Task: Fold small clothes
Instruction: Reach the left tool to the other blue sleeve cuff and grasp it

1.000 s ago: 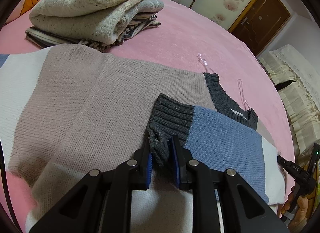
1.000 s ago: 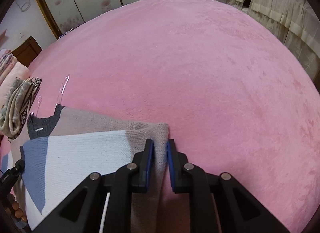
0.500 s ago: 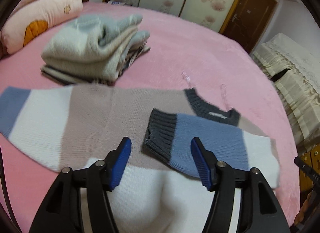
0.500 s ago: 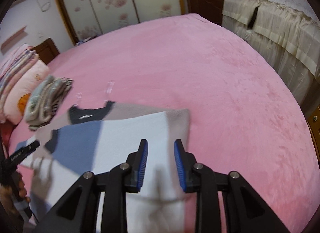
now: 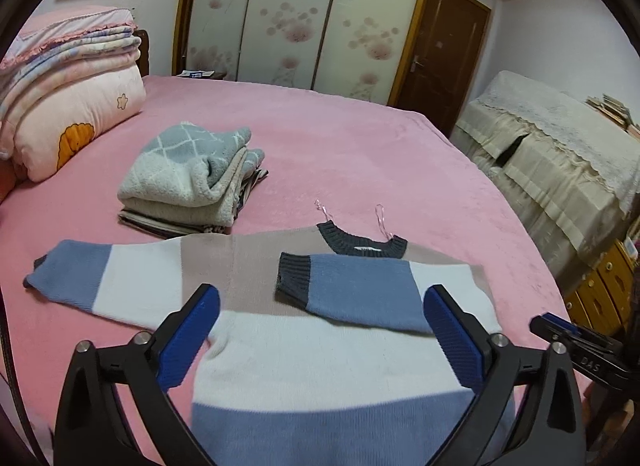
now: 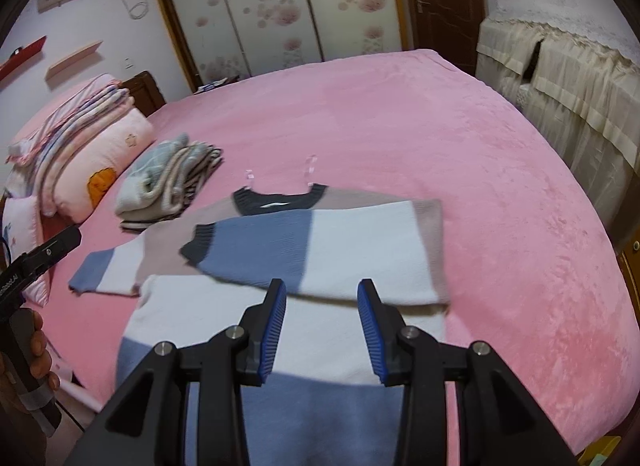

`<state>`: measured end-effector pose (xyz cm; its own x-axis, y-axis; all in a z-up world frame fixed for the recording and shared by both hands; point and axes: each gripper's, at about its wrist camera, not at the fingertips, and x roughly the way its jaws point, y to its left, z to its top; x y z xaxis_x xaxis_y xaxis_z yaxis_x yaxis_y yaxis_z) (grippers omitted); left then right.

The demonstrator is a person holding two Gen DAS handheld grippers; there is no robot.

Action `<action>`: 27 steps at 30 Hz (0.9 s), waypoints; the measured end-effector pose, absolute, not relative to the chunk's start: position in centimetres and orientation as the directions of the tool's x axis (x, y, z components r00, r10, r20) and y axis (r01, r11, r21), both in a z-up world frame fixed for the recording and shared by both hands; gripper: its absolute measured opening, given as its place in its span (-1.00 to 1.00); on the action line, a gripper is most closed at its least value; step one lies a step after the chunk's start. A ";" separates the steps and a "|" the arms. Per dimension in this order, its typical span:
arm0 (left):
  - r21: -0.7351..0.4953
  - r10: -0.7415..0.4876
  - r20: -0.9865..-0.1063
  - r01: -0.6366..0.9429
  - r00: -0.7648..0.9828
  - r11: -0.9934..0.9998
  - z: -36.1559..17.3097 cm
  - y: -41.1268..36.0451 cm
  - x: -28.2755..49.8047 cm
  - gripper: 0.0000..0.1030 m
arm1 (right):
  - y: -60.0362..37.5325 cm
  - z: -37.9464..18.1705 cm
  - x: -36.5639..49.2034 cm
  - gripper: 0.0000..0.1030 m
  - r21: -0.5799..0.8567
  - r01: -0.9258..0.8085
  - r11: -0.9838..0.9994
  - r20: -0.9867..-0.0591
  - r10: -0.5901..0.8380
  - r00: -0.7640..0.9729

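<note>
A striped knit sweater (image 5: 320, 350) in blue, white and taupe with a dark grey collar (image 5: 362, 246) lies flat on the pink bed (image 5: 360, 145). Its right sleeve (image 5: 360, 290) is folded across the chest, dark cuff (image 5: 294, 276) toward the middle; the left sleeve (image 5: 88, 282) lies stretched out sideways. My left gripper (image 5: 322, 306) hangs above the sweater, its jaws opening wide with nothing between them. My right gripper (image 6: 322, 298) hovers over the sweater (image 6: 320, 330) too, its jaws opening, nothing gripped. The folded sleeve (image 6: 304, 246) lies just beyond it.
A stack of folded clothes (image 5: 192, 181) sits behind the sweater on the left, with a pillow and folded quilts (image 5: 68, 105) beyond. A clear hanger (image 5: 380, 217) pokes out at the collar. A lace-covered cabinet (image 5: 560, 153) stands right of the bed. A hand (image 6: 36, 350) holds the other gripper's handle.
Both grippers let go of the sweater, the left of the dark cuff and the right of the folded edge, then rose and drew back. The sleeve now rests across the chest.
</note>
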<state>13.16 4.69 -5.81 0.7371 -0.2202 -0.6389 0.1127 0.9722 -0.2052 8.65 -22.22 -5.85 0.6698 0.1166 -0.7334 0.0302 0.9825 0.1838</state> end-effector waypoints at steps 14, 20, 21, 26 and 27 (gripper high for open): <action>-0.176 -0.187 -0.602 0.100 0.777 0.979 -3.4 13.9 8.0 0.99 | -10.8 -3.5 7.0 -0.27 0.163 -0.122 0.979 -0.697 0.202 0.688; -0.205 -0.141 -0.598 0.019 0.789 0.979 -3.2 19.2 7.7 0.99 | -5.6 -3.0 7.8 -0.27 0.153 -0.185 0.971 -0.682 0.239 0.691; -0.218 -0.133 -0.599 -0.001 0.789 0.976 -3.3 20.1 7.7 0.99 | -4.8 -3.0 7.9 -0.27 0.150 -0.198 0.969 -0.680 0.247 0.690; -0.284 -0.104 -0.623 -0.101 0.775 0.953 -4.7 24.8 8.4 0.99 | -0.5 -2.6 9.0 -0.27 0.111 -0.258 0.960 -0.670 0.264 0.694; -0.294 -0.100 -0.628 -0.117 0.772 0.949 -5.1 25.5 8.6 0.99 | 0.0 -2.6 9.1 -0.27 0.107 -0.264 0.958 -0.669 0.267 0.694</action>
<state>8.57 25.45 -5.09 0.7716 -0.0999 -0.6282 -0.1166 0.9486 -0.2941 9.13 0.00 -2.56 0.6942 0.2665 -0.6687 -0.2644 0.9584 0.1075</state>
